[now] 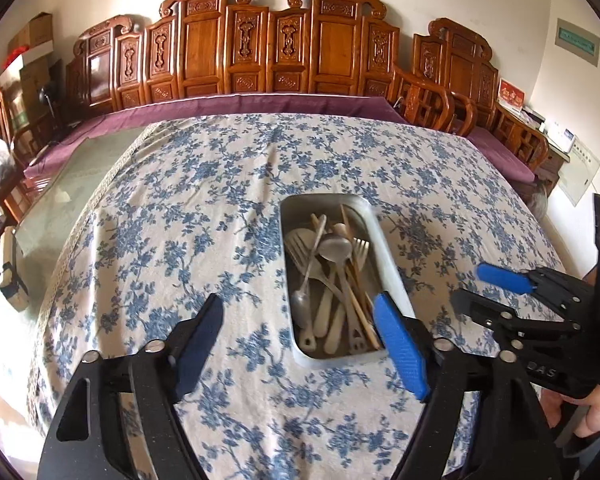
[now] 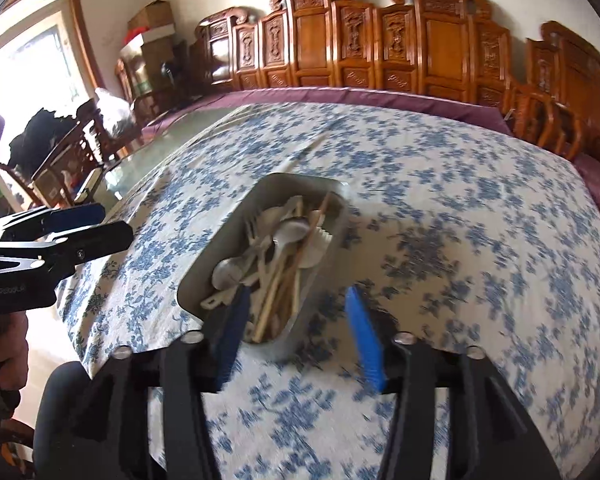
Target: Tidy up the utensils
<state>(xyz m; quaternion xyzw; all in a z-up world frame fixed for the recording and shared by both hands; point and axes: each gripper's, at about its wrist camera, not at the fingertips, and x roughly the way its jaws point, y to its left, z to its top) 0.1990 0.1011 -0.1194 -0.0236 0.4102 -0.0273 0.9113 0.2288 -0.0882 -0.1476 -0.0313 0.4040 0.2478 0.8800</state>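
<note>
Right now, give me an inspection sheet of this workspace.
Surface: table under a blue-flowered white cloth; bare glass top beyond its left edge.
Job's things: rectangular metal tray holding mixed metal spoons, forks, pale utensils and wooden chopsticks.
Clutter: small taped block on the glass.
Claws: left claw open, empty, its blue pad over the tray's near corner; right claw open, empty, over the tray's near end.
Cables: nothing seen.
Surroundings: carved wooden bench backs, purple cushion, stacked cardboard boxes.
</note>
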